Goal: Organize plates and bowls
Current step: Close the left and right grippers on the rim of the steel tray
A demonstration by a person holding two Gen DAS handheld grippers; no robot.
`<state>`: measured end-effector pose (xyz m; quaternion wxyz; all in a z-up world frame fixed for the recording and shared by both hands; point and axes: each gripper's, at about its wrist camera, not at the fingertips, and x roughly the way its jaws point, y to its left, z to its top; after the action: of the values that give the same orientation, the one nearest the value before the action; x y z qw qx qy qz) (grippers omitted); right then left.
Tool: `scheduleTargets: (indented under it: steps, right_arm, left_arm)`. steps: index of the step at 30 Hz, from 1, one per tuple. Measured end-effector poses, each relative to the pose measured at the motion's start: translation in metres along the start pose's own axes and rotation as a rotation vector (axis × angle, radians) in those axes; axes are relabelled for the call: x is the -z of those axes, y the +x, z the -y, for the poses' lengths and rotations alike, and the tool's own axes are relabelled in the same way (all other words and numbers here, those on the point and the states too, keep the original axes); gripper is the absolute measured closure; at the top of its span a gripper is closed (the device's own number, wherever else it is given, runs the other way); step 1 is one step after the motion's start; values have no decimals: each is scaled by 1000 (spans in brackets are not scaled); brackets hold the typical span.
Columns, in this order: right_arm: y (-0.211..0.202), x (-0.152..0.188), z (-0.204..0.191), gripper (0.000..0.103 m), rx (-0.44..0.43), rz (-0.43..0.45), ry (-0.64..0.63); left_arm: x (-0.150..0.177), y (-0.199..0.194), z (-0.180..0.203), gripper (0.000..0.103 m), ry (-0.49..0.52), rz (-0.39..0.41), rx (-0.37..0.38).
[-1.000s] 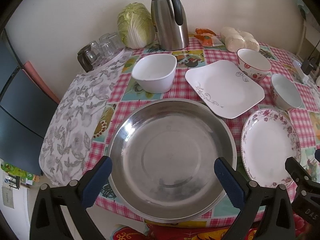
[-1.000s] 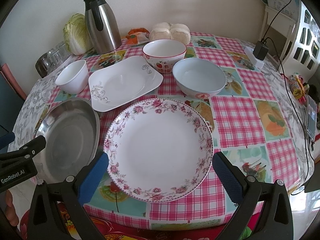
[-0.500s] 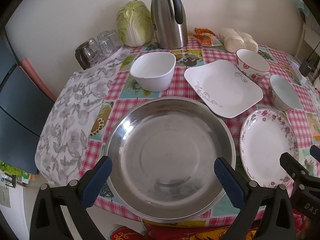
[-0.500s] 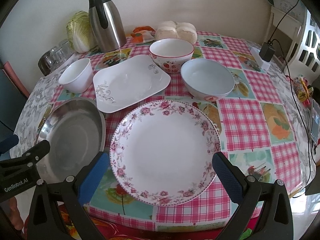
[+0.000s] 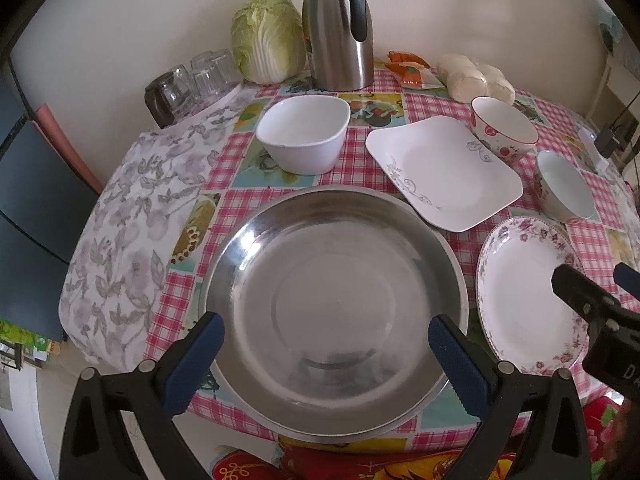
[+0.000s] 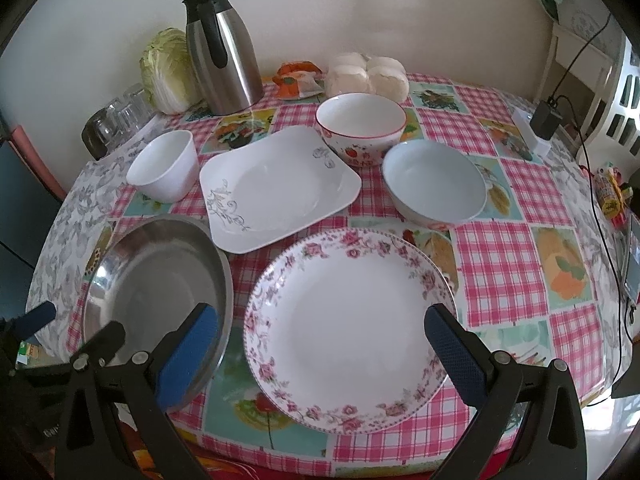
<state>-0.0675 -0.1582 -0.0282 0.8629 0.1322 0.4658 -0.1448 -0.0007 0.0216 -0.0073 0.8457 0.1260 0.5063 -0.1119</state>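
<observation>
checked tablecloth (image 6: 520, 264), square plate (image 6: 276, 188) cornerwise

We are looking at a home dining surface (image 6: 492, 264) in checked oilcloth, with a cabbage (image 6: 166, 70) and glasses (image 6: 120, 116) sitting beside the thermos (image 6: 224, 52).

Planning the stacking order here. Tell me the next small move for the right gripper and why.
Probably ease the right gripper forward and down to the near rim of the floral plate. Its jaws stand open and empty straddling that plate, which lies flat and bare beside the steel pan, so it seems the nearest piece to lift.
</observation>
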Motion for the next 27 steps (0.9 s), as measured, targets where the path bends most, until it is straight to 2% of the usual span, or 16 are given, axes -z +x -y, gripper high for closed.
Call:
scheduleTargets:
  steps: [5, 9, 13, 17, 19, 22, 25, 26, 27]
  right_arm:
    - [2, -3, -6, 0, -2, 0, -9]
    - [2, -9, -11, 0, -22, 8, -20]
    - [6, -18, -19, 0, -111, 19, -33]
    - [16, -27, -35, 0, -152, 24, -78]
    - [23, -31, -42, 0, -179, 22, -98]
    - [35, -33, -49, 0, -215, 4, -120]
    - [48, -32, -59, 1, -224, -17, -166]
    - [51, -32, -61, 5, -222, -24, -176]
    - [56, -32, -63, 15, -216, -36, -186]
  left_arm:
    - [-1, 3, -8, 0, -34, -15, 59]
    - [-4, 12, -37, 0, -162, -18, 113]
    - [-3, 23, -72, 0, -293, -12, 129]
    - [-2, 35, -103, 0, -375, 11, 130]
    - [1, 41, -117, 0, -411, 34, 155]
    - [2, 50, -130, 0, -436, 57, 181]
    - [2, 65, -133, 0, -405, 24, 164]
    - [2, 70, -135, 0, -404, 15, 170]
    - [4, 74, -136, 0, -408, 4, 169]
